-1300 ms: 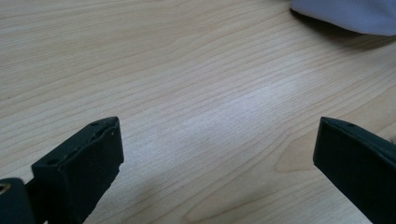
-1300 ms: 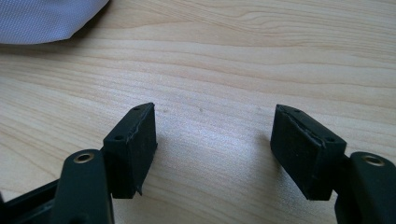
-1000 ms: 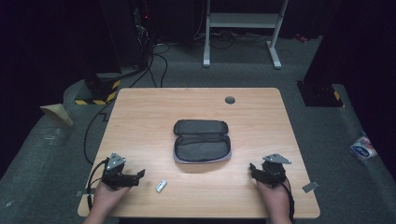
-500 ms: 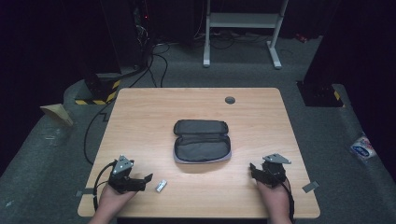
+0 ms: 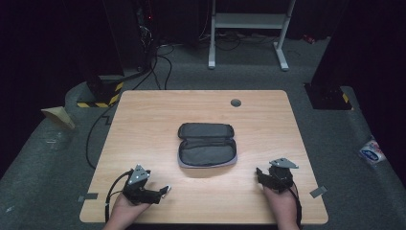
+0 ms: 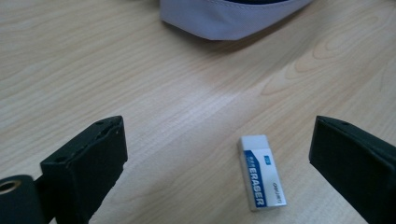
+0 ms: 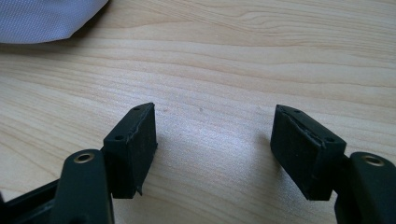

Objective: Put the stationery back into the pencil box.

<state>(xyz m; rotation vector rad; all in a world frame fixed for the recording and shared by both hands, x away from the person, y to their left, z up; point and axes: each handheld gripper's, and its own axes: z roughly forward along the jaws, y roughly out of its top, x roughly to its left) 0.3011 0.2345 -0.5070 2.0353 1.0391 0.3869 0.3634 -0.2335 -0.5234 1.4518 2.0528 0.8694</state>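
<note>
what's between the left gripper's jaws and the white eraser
Nothing but bare light wooden table: in the left gripper view, the white, blue-sleeved eraser lies untouched between the left gripper's open jaws.

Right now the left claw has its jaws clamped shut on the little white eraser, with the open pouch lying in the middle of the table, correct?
Not quite. The left claw is open, not clamped: in the left gripper view the eraser lies flat on the table between the spread jaws, touching neither. The open pouch does lie in the middle of the table.

Left tongs (image 5: 162,192) agape, low over tabletop; right tongs (image 5: 260,175) likewise
</note>
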